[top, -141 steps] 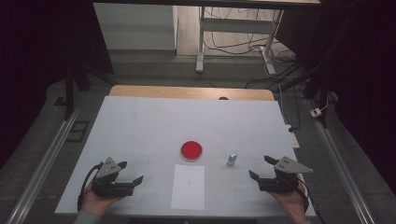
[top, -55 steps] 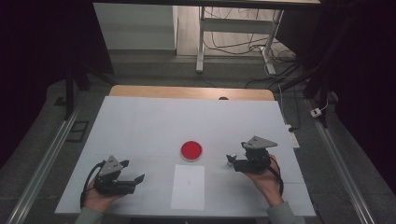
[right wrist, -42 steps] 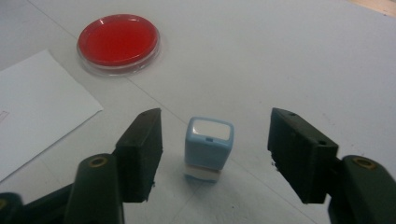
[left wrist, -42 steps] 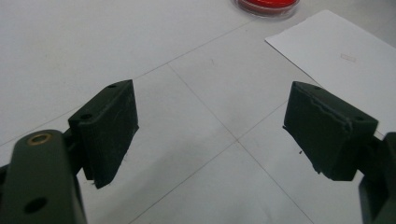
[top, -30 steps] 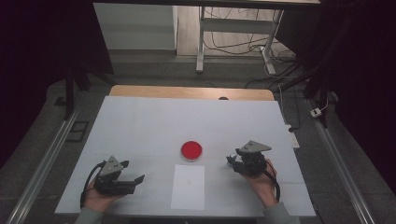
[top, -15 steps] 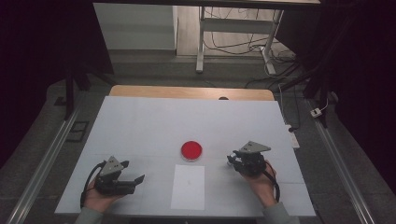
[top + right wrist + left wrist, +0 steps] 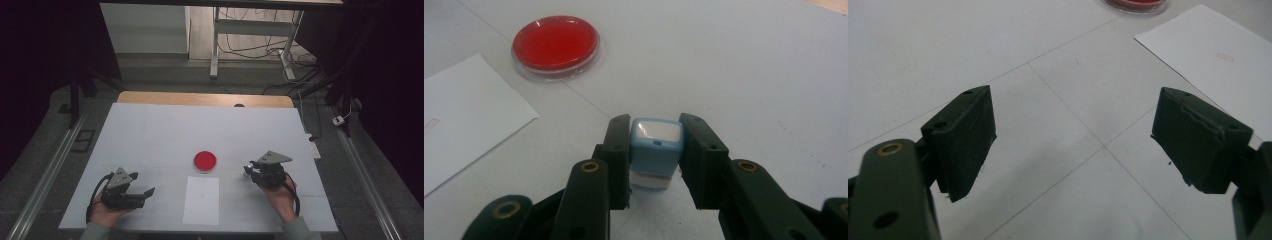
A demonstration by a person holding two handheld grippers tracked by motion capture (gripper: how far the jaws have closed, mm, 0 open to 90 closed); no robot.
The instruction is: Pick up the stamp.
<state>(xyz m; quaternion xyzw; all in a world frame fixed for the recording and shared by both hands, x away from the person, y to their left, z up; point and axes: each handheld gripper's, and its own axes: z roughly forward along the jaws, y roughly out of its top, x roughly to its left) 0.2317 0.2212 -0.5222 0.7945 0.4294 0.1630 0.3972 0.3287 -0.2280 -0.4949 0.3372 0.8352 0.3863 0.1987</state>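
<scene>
Since the earliest frame the right gripper (image 7: 655,165) crossed from the table's right edge to the stamp (image 7: 655,150) and just closed its jaws on it. Small pale-blue block, white top, white base, upright between both pads, right of the red dish (image 7: 555,46) and paper sheet (image 7: 459,110). Left gripper (image 7: 1073,145) spread wide, empty, near the front-left corner of the table (image 7: 150,135).

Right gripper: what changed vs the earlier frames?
The right gripper moved in leftward to the small blue stamp; its jaws have just been closing and now clamp it. Left gripper, red dish and paper stayed put.
</scene>
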